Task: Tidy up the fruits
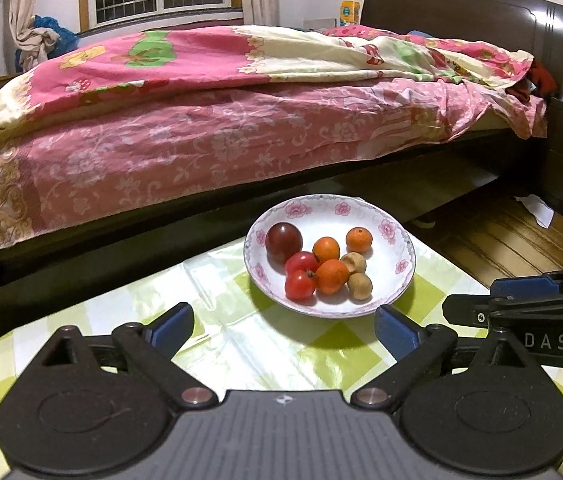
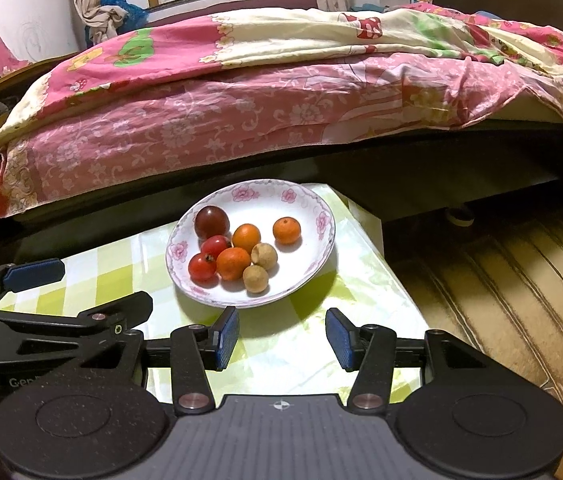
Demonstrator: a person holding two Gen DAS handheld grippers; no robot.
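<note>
Left gripper (image 1: 283, 330): jaws spread wide, nothing between them, low over the checked tablecloth (image 1: 217, 312) just short of the plate (image 1: 397, 236); right gripper (image 2: 281, 338): jaws partly apart, empty, beside the left one and also just short of the plate. Plate: shallow, round, flower-rimmed, at the far end of the table near its right edge, holding a dark plum (image 1: 284, 241), two tomatoes (image 1: 300, 276), three oranges (image 1: 331, 276) and two brown longans (image 1: 360, 286); the fruits are roundish with no clear long axis, clustered left of centre, one orange apart at the back. Bare cloth lies left of the plate; a bed (image 1: 201, 132) stands close behind, wooden floor (image 2: 501, 280) to the right.
</note>
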